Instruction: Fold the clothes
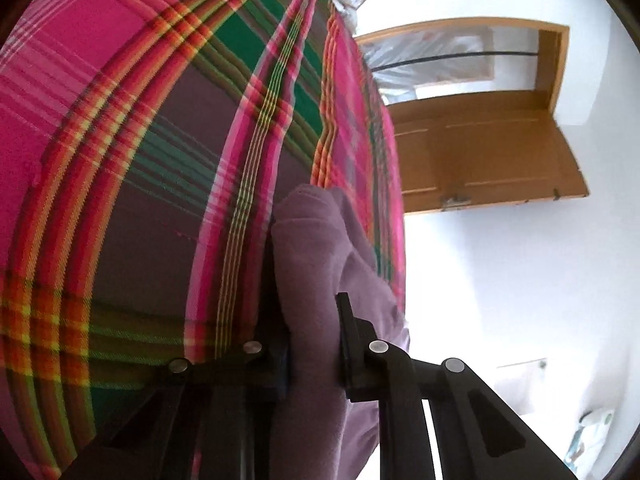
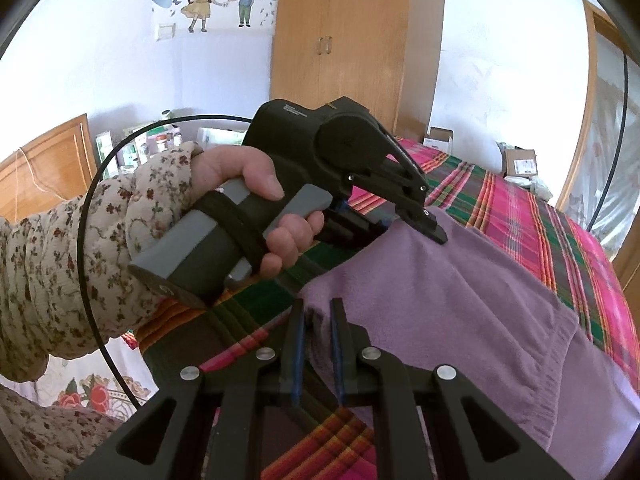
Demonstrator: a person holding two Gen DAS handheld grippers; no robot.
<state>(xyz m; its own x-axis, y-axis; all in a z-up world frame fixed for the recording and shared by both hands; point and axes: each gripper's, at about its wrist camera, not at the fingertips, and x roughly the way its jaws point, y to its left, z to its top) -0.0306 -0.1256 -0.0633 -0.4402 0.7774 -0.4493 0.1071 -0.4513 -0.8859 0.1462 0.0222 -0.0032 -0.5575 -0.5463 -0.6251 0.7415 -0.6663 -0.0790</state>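
Left wrist view: the left tongs (image 1: 310,344) are closed on a bunched fold of the purple garment (image 1: 320,240), which lies on the plaid bed cover (image 1: 120,140).

Right wrist view: the right tongs (image 2: 318,320) pinch the garment's near corner, apparently firmly. The cloth is soft, light and limp; it is best held at corners and edges, since it sags between grips.

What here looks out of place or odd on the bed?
Nothing stands out. The purple garment lies on the plaid bedsheet, rumpled only where the left claw and right claw pinch it.
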